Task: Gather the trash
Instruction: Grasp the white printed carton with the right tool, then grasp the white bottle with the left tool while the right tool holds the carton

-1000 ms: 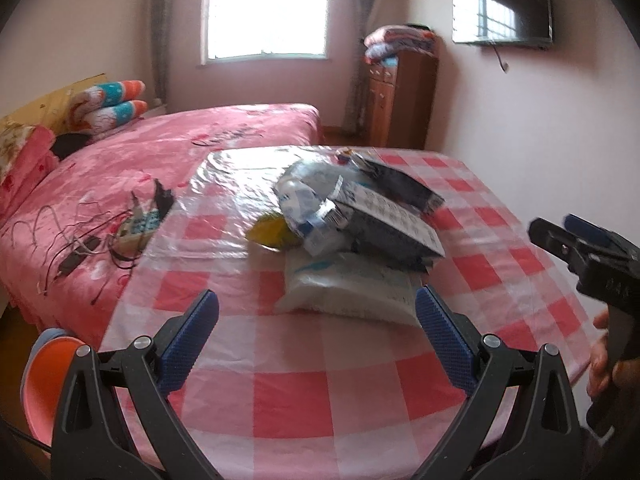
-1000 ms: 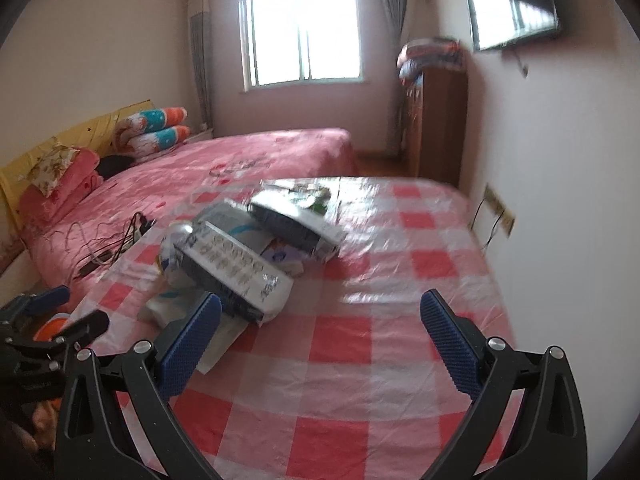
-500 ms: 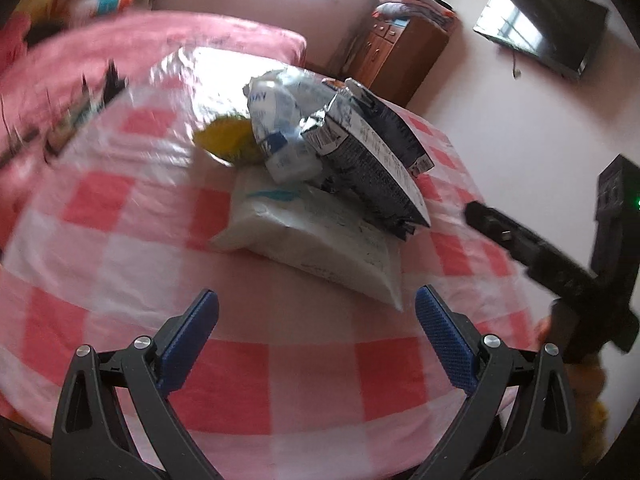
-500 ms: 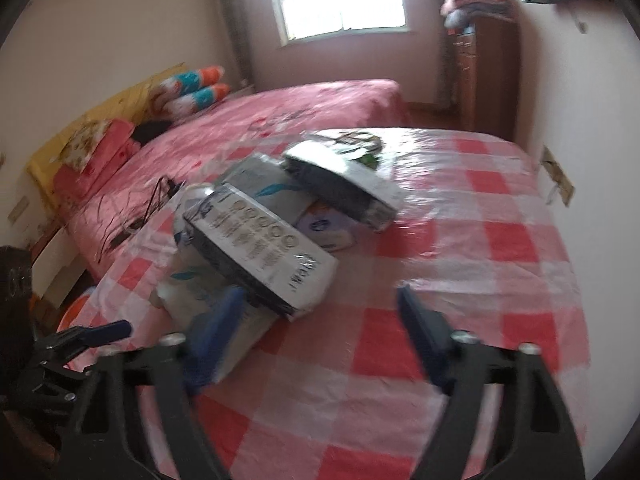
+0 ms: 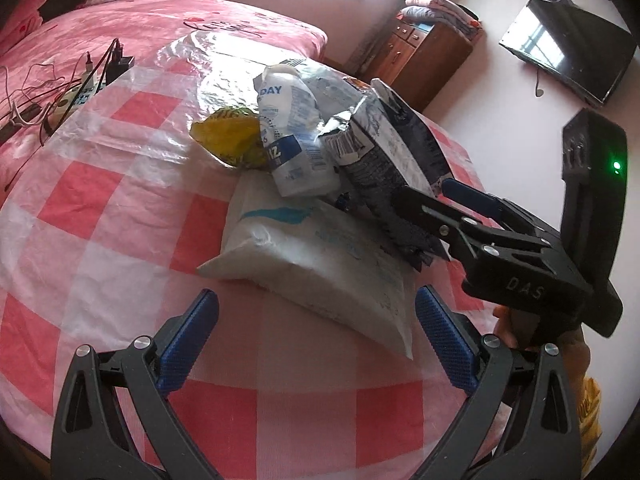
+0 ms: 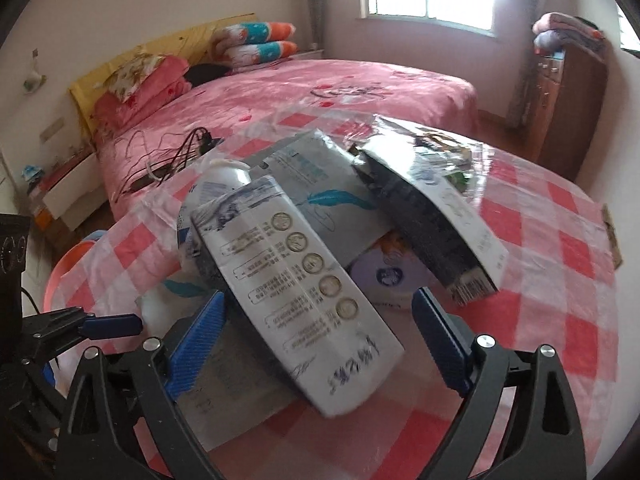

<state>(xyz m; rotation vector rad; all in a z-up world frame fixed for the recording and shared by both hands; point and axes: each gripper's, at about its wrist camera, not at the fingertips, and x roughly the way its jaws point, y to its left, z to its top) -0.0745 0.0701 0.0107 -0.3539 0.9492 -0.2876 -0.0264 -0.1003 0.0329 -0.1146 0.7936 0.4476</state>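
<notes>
Now both pairs of my fingers point down at the trash pile [image 5: 320, 184] on the checked surface [image 5: 120, 208]. My left gripper [image 5: 316, 344] stands wide open with nothing between its blue pads, just short of the white pack [image 5: 320, 264] that lies lowest in the heap. On that pack lean a yellow wrapper [image 5: 232, 140], a blue-and-white pouch [image 5: 292, 136] and a dark bag [image 5: 384, 168].

My right gripper [image 6: 320, 336] is spread wide too; its fingers have just been opening. The grey-white bag [image 6: 296, 280] with a row of round seals lies between them, but the pads look clear of it, though motion blur makes that hard to judge. Seen from the left wrist, that right gripper [image 5: 436, 200] reaches to the dark bag's lower end. Beyond lie a second dark bag [image 6: 432, 216] and a round purple lid [image 6: 384, 276]. A pink bed [image 6: 320, 84] stands behind the surface.
</notes>
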